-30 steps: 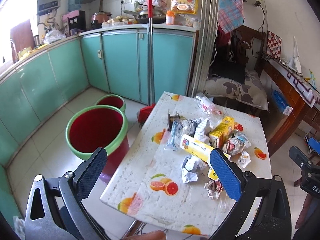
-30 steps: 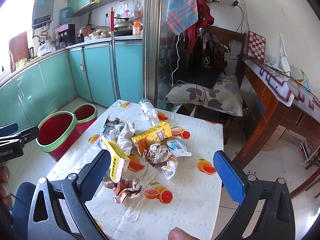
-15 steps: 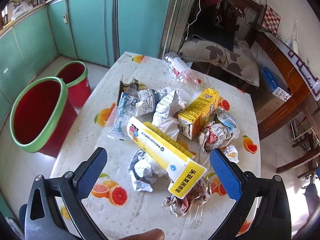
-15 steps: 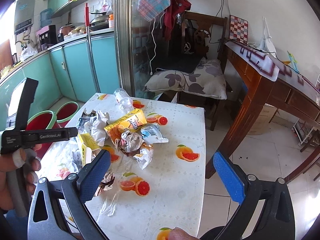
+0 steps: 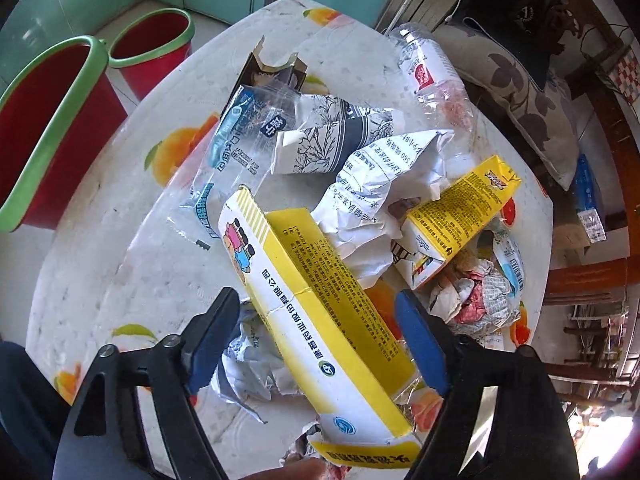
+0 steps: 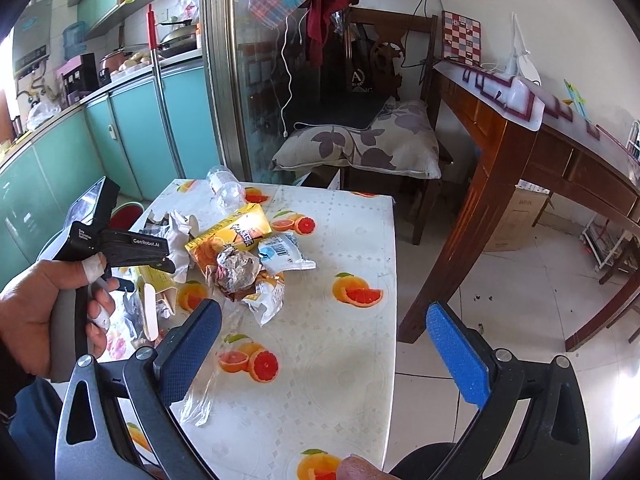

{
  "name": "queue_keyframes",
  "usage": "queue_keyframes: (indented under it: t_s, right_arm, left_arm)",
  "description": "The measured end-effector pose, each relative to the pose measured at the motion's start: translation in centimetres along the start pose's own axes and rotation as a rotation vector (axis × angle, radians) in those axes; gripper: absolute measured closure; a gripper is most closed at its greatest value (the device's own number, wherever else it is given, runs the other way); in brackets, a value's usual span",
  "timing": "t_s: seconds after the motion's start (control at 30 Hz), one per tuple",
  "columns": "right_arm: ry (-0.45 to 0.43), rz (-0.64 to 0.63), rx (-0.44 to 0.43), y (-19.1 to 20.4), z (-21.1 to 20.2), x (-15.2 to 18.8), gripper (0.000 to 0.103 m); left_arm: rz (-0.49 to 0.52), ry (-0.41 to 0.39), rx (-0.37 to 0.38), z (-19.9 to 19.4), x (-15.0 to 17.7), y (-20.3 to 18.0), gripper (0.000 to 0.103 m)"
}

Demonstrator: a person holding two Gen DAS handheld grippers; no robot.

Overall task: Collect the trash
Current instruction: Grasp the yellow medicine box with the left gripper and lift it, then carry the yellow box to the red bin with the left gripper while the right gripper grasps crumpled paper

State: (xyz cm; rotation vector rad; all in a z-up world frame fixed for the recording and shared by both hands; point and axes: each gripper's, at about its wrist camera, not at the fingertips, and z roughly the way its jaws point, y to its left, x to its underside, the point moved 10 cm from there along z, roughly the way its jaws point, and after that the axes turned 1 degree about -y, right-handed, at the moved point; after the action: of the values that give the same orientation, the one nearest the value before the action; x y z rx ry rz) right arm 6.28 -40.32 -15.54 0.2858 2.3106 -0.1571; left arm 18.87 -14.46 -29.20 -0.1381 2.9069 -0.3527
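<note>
The left gripper (image 5: 318, 306) points steeply down over a long yellow-and-white carton (image 5: 316, 320) that lies between its two blue pads; its jaws are closing, and a gap shows on each side of the box, so the pads do not yet press on it. In the right wrist view a hand (image 6: 44, 312) with taped fingers grips the handle of this tool. The right gripper (image 6: 324, 320) hovers over the near right part of the table (image 6: 344, 360) with its jaws wide apart and nothing between them.

The trash sits in a loose heap on the fruit-print tablecloth. Around the long carton lie a crumpled white printed paper (image 5: 384, 200), a yellow drink carton (image 5: 460, 216), a clear plastic wrapper with blue print (image 5: 236, 140), a flattened paper cup with a floral pattern (image 5: 340, 136), an empty clear plastic bottle (image 5: 436, 80) at the far edge, and crumpled foil wrappers (image 5: 476, 296) to the right.

Two red buckets with green rims stand on the floor just beside the table's left edge. The large bucket (image 5: 44, 132) looks empty as far as its inside shows; the small bucket (image 5: 154, 48) behind it touches its rim and also shows only red walls inside.
</note>
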Motion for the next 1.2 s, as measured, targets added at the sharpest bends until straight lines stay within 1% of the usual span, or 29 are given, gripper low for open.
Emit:
queue_keyframes:
  t_s: [0.1, 0.13, 0.17, 0.23, 0.27, 0.33, 0.47, 0.6, 0.73, 0.87, 0.97, 1.1, 1.2]
  right_arm:
    - [0.003, 0.006, 0.0, 0.0, 0.3, 0.1, 0.0]
    - [0.004, 0.007, 0.0, 0.0, 0.3, 0.1, 0.0]
    - [0.005, 0.008, 0.0, 0.0, 0.4, 0.1, 0.0]
    - [0.007, 0.007, -0.001, 0.1, 0.6, 0.1, 0.0]
    - [0.008, 0.007, -0.001, 0.2, 0.5, 0.1, 0.0]
    - [0.006, 0.006, 0.0, 0.2, 0.6, 0.0, 0.0]
    - [0.009, 0.006, -0.004, 0.6, 0.9, 0.0, 0.0]
    - [0.004, -0.004, -0.018, 1.5, 1.1, -0.3, 0.0]
    - [0.01, -0.02, -0.058, 3.2, 1.6, -0.5, 0.0]
    - [0.03, -0.045, -0.138, 6.2, 2.6, -0.4, 0.0]
    - [0.058, -0.073, -0.22, 9.0, 3.9, 0.0, 0.0]
    - [0.143, -0.163, -0.303, 13.5, 6.6, 1.7, 0.0]
    - [0.212, -0.213, -0.353, 16.6, 8.8, 3.7, 0.0]
  left_arm:
    - [0.019, 0.0, -0.011, 0.1, 0.0, -0.1, 0.03]
    - [0.023, 0.0, -0.015, 0.1, 0.0, -0.1, 0.033]
    - [0.028, -0.001, -0.023, 0.1, -0.1, 0.0, 0.042]
    - [0.035, -0.001, -0.017, 0.0, -0.4, 0.0, 0.05]
    - [0.035, 0.002, -0.002, -0.2, -0.5, 0.0, 0.058]
    - [0.033, 0.009, 0.017, -0.5, -0.4, 0.2, 0.065]
    - [0.05, -0.026, 0.049, -2.3, -0.8, 0.5, 0.068]
    - [0.071, -0.086, 0.085, -4.8, -1.3, 0.1, 0.069]
    - [0.105, -0.159, 0.123, -8.1, -1.8, 0.0, 0.069]
    - [0.169, -0.232, 0.149, -11.0, -2.2, -0.8, 0.069]
    - [0.228, -0.298, 0.139, -13.6, -2.3, -0.4, 0.069]
    - [0.297, -0.372, 0.112, -16.2, -2.1, 0.7, 0.069]
    - [0.314, -0.395, 0.116, -17.4, -1.3, 1.4, 0.069]
